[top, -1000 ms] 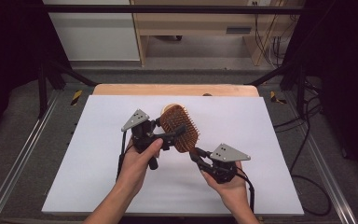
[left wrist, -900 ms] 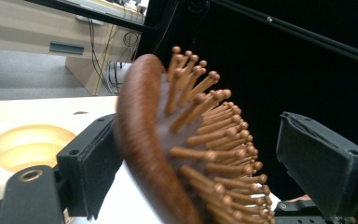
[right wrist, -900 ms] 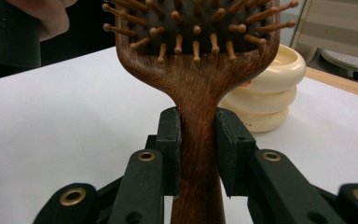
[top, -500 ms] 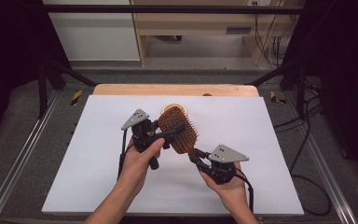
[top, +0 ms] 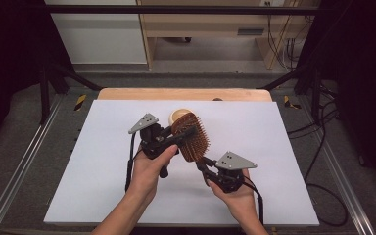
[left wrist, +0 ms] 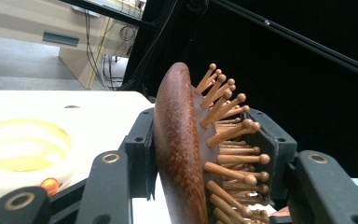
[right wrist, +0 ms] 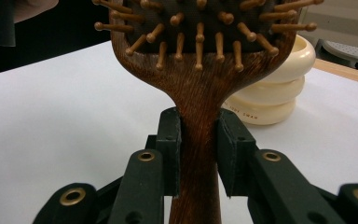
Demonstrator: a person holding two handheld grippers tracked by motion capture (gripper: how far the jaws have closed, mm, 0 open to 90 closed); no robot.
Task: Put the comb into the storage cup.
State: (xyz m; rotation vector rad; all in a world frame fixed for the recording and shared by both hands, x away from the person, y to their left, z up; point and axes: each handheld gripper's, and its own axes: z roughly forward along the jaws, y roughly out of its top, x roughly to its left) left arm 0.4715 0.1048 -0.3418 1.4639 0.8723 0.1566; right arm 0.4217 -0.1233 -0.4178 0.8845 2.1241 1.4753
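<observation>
Held clear of the white sheet-covered table (top: 103,196), over its middle and a little toward the far edge: a dark brown wooden paddle hairbrush with round-tipped wooden pins (top: 192,137). Long axis running from the handle, low and toward the near right corner, up to the head, toward the far edge. Gripped at both ends. Right gripper (top: 206,169), nearer the near edge, clamped flat on the narrow handle just below the neck, pads (right wrist: 170,140) pressed against both sides of the wood in the right gripper view. Left gripper (top: 186,133) coming in from the left edge, jaws just been closing and now pinched across the head from back to front, one pad on the smooth rounded back, the other against the pins, as the left gripper view shows. Pin face turned toward the right edge, back toward the left. Just beyond the head, standing on the table near the far edge: a cream ribbed plastic ring-shaped holder (top: 178,116), close behind the brush but apart from it. Probably a handover or regrip next, turning on which grip lets go first; left gripper better placed to carry the head on toward that holder.
</observation>
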